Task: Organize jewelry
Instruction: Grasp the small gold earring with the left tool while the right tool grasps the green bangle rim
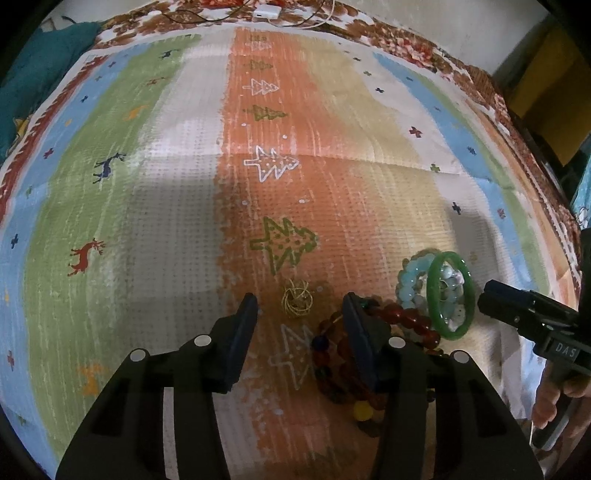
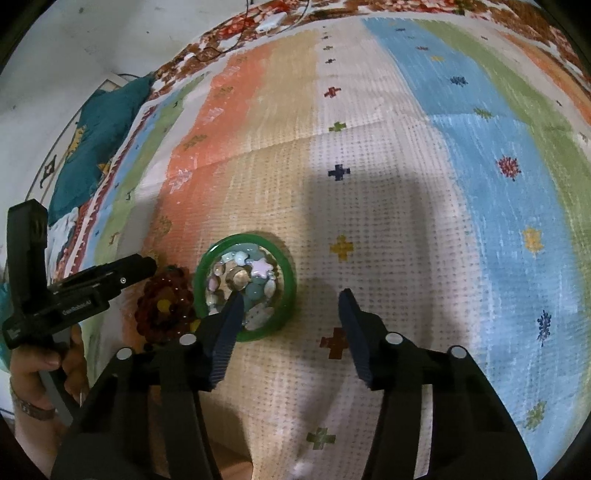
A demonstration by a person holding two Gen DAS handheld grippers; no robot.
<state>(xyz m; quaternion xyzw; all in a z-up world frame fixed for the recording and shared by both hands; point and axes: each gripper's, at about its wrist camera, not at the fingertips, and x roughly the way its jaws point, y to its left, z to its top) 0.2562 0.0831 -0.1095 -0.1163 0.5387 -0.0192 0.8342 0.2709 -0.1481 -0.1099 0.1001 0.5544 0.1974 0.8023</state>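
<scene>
A green bangle (image 1: 451, 295) leans on a pale blue bead bracelet (image 1: 413, 282) and pastel star beads (image 2: 255, 280) on the striped mat. In the right wrist view the bangle (image 2: 286, 284) rings those beads. Dark red bead bracelets (image 1: 343, 363) lie beside it, partly under my left gripper's right finger; they also show in the right wrist view (image 2: 164, 306). A small gold wire piece (image 1: 296, 302) lies just ahead of my left gripper (image 1: 301, 308), which is open and empty. My right gripper (image 2: 290, 306) is open and empty, its left finger over the bangle's near edge.
The striped mat (image 1: 177, 192) covers a floral bedspread (image 1: 417, 48). A teal cushion (image 2: 99, 129) lies at the far left. A white charger with cables (image 1: 266, 11) sits at the far edge. The right gripper's body (image 1: 528, 314) is right of the bangle.
</scene>
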